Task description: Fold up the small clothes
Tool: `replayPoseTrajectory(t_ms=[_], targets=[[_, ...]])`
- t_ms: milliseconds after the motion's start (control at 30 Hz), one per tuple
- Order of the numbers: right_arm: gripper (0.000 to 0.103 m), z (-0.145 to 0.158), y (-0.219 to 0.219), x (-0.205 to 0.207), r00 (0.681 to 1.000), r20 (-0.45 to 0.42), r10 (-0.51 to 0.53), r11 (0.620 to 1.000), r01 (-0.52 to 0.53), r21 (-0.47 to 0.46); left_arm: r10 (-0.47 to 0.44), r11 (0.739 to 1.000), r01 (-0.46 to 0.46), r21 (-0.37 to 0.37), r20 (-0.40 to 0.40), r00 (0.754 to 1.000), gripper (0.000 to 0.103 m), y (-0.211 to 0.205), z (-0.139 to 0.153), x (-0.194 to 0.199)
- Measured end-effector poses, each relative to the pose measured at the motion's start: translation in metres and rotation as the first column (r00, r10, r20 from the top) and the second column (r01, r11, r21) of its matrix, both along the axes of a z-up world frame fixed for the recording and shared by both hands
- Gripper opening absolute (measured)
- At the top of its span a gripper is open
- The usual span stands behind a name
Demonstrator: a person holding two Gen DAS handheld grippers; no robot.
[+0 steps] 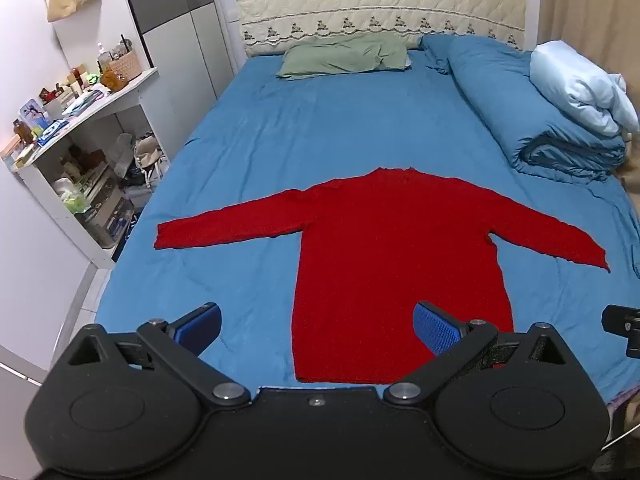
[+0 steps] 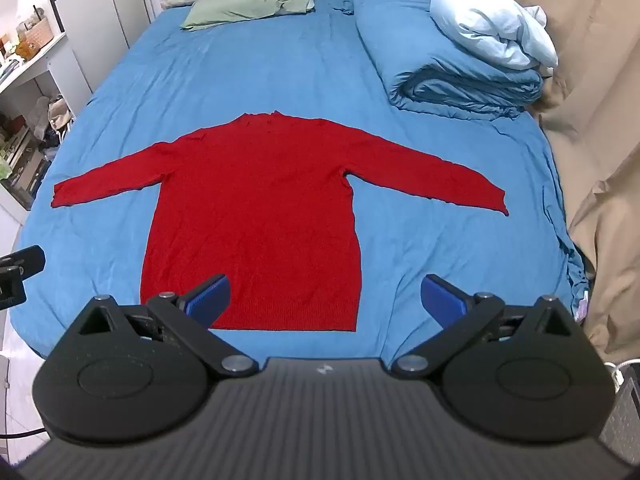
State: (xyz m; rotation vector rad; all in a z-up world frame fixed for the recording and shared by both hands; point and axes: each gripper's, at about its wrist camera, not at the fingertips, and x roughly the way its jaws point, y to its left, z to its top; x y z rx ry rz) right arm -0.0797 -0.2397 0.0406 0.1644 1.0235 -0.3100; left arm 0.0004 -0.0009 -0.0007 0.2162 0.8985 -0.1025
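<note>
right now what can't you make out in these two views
- Sweater hem corner nearest the right: left wrist view, hidden behind a gripper finger.
- Hem's left end: right wrist view, covered by a finger.
- Shelf clutter: left wrist view, too small to name.
- Underside of the sweater: hidden, it lies flat on the bed.

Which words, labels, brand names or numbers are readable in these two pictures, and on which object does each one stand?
No text can be read.
Shelf items: printed packaging, too small and blurred.
Right gripper body: a small pale mark, not legible.
Red sweater: no print or label visible.
</note>
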Motion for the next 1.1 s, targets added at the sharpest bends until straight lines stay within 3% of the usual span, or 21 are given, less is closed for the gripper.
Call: replayPoseTrajectory(t_ms=[433, 500, 1100], targets=[[0.103, -0.004, -0.003, -0.007, 1.000, 0.005, 0.009, 1.000, -0.009, 0.009, -0.004, 1.000, 0.004, 0.003, -0.017, 1.000, 0.103, -0.023, 0.003, 0.009], [0.103, -0.004, -0.002, -0.008, 1.000, 0.005, 0.008, 1.000, -0.008, 0.009, -0.012, 1.000, 0.012, -0.014, -0.010, 1.000, 0.103, -0.005, -0.001, 0.004], [0.103, 0.002, 0.005, -0.007, 1.000, 0.012, 0.001, 1.000, -0.001, 0.009, -0.015, 1.000, 0.015, -0.021, -0.009, 1.000, 0.103, -0.001, -0.001, -0.001]])
